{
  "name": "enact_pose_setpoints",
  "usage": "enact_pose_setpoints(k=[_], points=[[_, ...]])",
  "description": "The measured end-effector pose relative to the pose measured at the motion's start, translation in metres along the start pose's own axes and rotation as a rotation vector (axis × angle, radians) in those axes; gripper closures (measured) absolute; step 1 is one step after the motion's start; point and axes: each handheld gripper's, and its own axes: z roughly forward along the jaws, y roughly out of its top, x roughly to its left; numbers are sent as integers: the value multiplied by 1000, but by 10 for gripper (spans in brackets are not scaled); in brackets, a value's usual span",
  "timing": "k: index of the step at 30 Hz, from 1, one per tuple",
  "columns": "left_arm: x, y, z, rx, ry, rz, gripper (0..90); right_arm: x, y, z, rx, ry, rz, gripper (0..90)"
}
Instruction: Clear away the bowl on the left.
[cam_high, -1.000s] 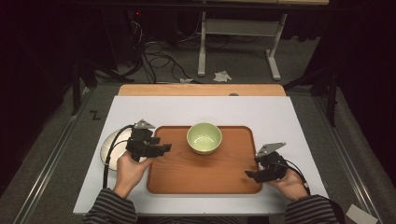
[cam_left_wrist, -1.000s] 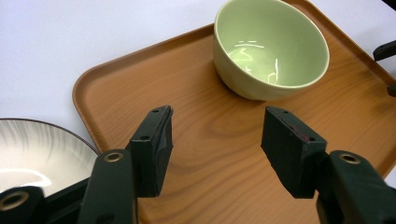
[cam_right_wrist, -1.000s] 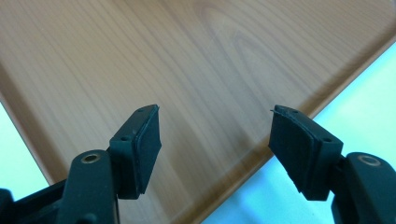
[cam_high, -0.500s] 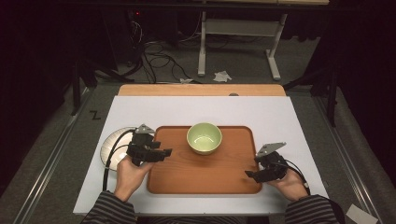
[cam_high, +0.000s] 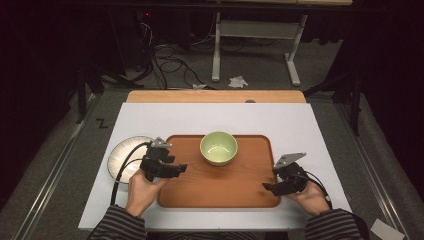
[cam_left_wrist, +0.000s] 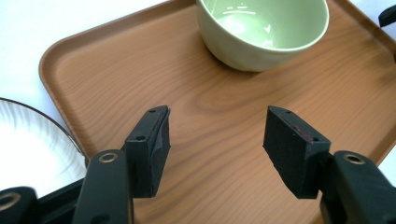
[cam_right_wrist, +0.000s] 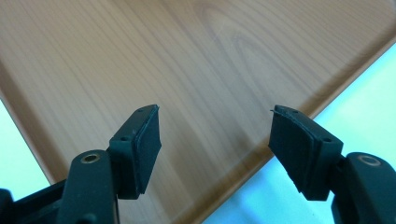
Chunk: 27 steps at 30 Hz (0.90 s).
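Jaws gape over tray (cam_high: 220, 187) — no legible writing.

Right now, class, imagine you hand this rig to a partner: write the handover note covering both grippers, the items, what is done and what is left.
Left gripper: open, empty, over the wooden tray's left part, aimed toward the green bowl.
Right gripper: open, empty, over the tray's near right corner.
Bowl: upright, empty, on the tray's far middle. White plate: on the table left of the tray.
Done: nothing gripped.
Left: probably grasp the bowl or tray; which one is unclear.
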Motion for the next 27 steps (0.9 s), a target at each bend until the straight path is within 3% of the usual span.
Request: enact_pose_setpoints(k=[27], points=[[-8, -4, 22, 75, -15, 28, 400, 1, 0, 1, 4, -1, -1, 354]])
